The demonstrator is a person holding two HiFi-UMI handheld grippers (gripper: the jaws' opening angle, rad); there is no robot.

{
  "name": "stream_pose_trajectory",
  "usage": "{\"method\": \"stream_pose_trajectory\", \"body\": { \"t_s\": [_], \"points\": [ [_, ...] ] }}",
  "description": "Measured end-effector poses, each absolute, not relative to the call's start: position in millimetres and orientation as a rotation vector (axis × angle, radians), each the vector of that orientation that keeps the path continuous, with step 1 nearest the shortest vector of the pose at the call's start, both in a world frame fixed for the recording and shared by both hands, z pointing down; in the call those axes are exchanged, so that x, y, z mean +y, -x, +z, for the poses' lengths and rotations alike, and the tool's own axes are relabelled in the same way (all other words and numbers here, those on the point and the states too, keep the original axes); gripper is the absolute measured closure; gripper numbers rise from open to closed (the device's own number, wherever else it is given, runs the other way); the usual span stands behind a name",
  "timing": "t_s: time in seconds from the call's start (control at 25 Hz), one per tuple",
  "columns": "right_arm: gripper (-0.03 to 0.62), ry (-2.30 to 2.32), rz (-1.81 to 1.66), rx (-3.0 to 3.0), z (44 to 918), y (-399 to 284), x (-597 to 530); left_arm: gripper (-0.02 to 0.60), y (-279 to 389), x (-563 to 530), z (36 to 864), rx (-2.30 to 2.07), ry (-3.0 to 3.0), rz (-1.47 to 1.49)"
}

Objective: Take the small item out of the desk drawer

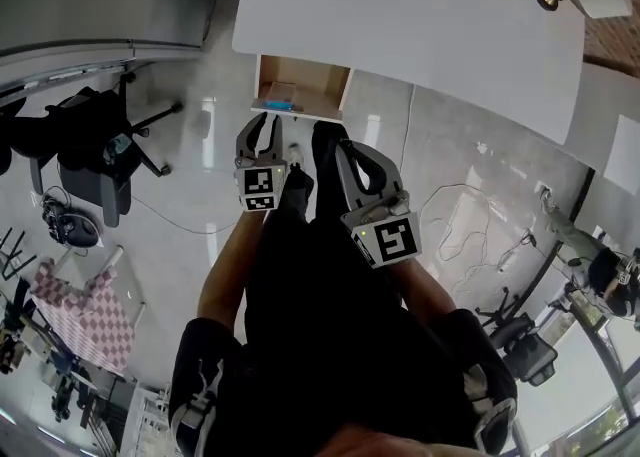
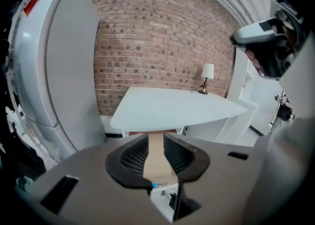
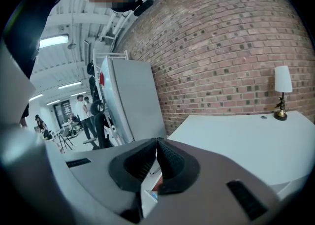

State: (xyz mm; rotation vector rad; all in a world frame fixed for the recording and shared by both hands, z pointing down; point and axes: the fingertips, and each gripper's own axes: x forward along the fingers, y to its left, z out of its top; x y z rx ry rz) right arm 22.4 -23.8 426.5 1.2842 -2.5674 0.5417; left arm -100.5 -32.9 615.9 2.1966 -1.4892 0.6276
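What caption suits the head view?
Left gripper and right gripper poised before the open desk drawer, small blue item inside.

White desk (image 1: pixel 400 15), tan drawer (image 1: pixel 325 85), blue item (image 1: pixel 280 103), red-brown brick wall (image 2: pixel 157 47)

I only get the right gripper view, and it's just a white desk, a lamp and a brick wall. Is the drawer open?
Observer: Yes. In the head view the drawer stands pulled out from under the desk, on the person's side.
Operator: Ooh, is there anything inside it?
Observer: A small blue item lies in it, by the front edge, toward the left of the head view.
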Motion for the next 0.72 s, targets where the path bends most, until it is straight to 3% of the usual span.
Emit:
{"method": "stream_pose_trajectory", "body": {
  "t_s": [0.28,0.72],
  "points": [
    [0.566,-1.249,0.634,-2.544,453.9,-24.7,-43.6,0.336,89.0,-34.5,718.5,-1.296,-2.043,0.802],
    [0.566,-1.212,0.767,-2.469,502.6,-31.6,-55.7,0.224,99.3,-24.3,849.6,-1.127,-1.762,0.976]
  ]
}}
